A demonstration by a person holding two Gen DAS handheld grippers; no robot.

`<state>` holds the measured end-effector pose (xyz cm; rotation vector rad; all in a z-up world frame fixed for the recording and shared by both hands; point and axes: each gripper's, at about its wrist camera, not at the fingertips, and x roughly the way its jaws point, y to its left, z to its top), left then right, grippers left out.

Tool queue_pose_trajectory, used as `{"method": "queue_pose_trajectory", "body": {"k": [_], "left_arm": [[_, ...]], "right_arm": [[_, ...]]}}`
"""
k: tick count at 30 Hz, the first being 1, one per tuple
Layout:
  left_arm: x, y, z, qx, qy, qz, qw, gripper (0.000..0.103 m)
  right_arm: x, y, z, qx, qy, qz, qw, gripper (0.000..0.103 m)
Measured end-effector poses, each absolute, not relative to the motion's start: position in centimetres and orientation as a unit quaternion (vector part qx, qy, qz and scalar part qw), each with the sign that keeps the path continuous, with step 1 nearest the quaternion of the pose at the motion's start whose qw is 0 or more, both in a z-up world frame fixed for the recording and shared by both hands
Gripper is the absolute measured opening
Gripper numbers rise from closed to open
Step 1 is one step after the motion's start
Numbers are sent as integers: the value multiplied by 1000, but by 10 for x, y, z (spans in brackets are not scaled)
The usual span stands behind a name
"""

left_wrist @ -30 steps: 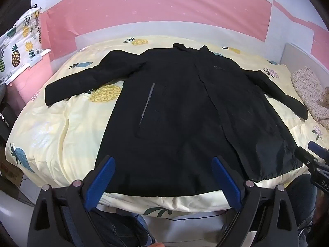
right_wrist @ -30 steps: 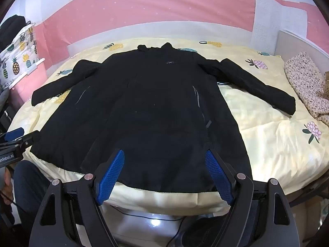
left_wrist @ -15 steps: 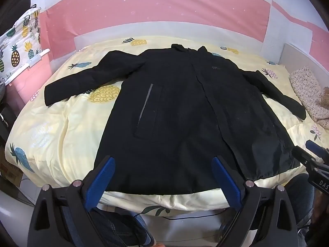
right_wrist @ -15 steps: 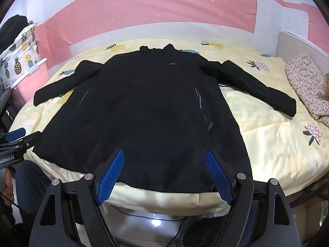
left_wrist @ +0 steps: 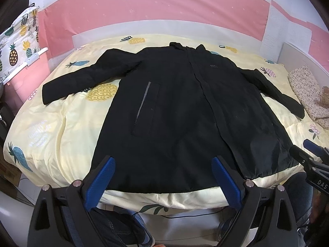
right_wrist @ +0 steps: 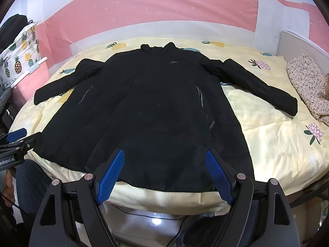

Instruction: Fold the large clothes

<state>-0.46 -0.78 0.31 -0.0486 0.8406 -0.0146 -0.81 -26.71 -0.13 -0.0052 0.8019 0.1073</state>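
A: Where is the coat (left_wrist: 181, 111) lying?

B: It is lying flat, front up, on the quilt (left_wrist: 61, 123) of the bed, collar at the far side, hem at the near edge, both sleeves spreading out left and right.

A: What are the grippers doing?

B: The left gripper (left_wrist: 164, 173) is hovering over the near hem with its jaws standing wide open, holding nothing. The right gripper (right_wrist: 164, 168) is doing the same, jaws wide apart and empty, just off the near edge of the bed.

A: Is one view giving more than the other?

B: Yes. The left wrist view is showing the left pocket zipper (left_wrist: 144, 100) plainly and the front placket running down the middle, while the right sleeve is trailing off small at the right. The right wrist view is showing that right sleeve (right_wrist: 259, 86) in full, plus the right pocket zipper (right_wrist: 201, 98).

A: Are the grippers seeing each other?

B: Each is catching the other at its edge: the right one is showing at the right of the left view, the left one at the left of the right view.

A: Anything else?

B: A floral cloth (right_wrist: 308, 86) is lying at the far right of the bed, and a pineapple-print fabric (left_wrist: 18, 43) is hanging at the left.
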Motion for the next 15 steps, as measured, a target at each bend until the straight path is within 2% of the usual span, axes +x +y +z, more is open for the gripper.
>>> {"method": "queue_pose_trajectory", "body": {"k": [15], "left_arm": [[-6, -10, 2, -23, 409, -8, 912, 96]], "right_arm": [[-7, -267, -2, -1, 392, 53, 918, 81]]}}
